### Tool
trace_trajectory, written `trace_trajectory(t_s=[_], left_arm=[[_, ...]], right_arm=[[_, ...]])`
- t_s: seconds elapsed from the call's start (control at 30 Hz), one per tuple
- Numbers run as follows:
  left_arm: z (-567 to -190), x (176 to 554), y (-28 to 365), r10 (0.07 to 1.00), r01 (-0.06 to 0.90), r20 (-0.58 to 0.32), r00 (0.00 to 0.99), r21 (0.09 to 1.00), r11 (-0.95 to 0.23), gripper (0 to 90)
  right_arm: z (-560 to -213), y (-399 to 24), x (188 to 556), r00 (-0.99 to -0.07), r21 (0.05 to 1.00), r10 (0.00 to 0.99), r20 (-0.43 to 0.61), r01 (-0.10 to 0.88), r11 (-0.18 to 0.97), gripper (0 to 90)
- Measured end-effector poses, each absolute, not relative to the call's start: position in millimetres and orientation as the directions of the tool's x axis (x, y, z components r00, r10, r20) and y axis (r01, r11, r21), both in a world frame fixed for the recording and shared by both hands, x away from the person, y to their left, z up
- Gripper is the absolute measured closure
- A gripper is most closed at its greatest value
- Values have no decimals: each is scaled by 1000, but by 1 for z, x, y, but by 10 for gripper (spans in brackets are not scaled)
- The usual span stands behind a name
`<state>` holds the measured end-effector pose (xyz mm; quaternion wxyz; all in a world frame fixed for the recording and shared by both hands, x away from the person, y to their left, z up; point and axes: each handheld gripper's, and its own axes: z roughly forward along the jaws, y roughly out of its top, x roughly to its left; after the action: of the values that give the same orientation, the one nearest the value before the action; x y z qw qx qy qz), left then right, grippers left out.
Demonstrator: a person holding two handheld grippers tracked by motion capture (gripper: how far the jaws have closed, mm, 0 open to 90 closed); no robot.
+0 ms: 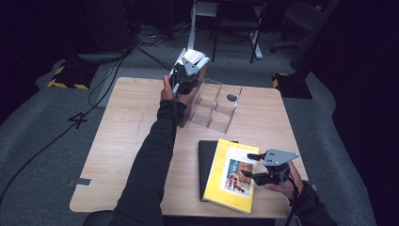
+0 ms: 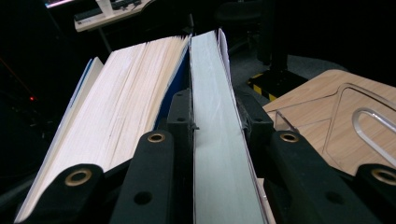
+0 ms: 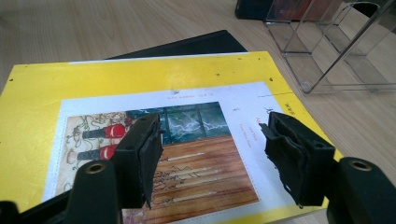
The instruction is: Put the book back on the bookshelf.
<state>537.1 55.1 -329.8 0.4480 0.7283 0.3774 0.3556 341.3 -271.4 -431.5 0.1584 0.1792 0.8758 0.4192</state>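
**Grey-edged book gripped above the clear rack**

The grey-edged book [image 2: 219, 140] sits upper centre in the high view, the left gripper [image 1: 187, 75] clamped across its page block beside a thicker blue book [image 2: 116, 121]. It looks stiff and moderately heavy; grip near the spine. The right gripper [image 3: 212, 154] hovers, jaws apart, over the yellow book [image 1: 231, 174] lower right.
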Motion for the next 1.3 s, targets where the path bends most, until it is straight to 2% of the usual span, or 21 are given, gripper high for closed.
trace_trajectory(t_s=[0.1, 0.47, 0.8, 0.93, 1.13, 1.3], left_arm=[[-330, 538, 54, 866, 232, 194, 460, 916, -328, 711], [-314, 522, 67, 863, 191, 166, 476, 939, -286, 556], [-315, 495, 93, 831, 155, 131, 541, 955, -252, 446], [-320, 485, 104, 812, 149, 116, 572, 959, -242, 377], [-340, 468, 116, 787, 138, 135, 602, 953, -269, 395], [-371, 465, 120, 780, 182, 121, 614, 940, -289, 443]], right_arm=[[-431, -270, 340, -889, 789, 439, -129, 176, 589, 366], [-431, -272, 341, -886, 792, 446, -129, 179, 584, 360], [-431, -273, 341, -879, 789, 457, -132, 186, 586, 354], [-432, -274, 341, -876, 786, 464, -132, 192, 587, 350], [-432, -273, 341, -876, 785, 464, -133, 193, 589, 347], [-435, -270, 340, -878, 780, 460, -129, 197, 595, 347]])
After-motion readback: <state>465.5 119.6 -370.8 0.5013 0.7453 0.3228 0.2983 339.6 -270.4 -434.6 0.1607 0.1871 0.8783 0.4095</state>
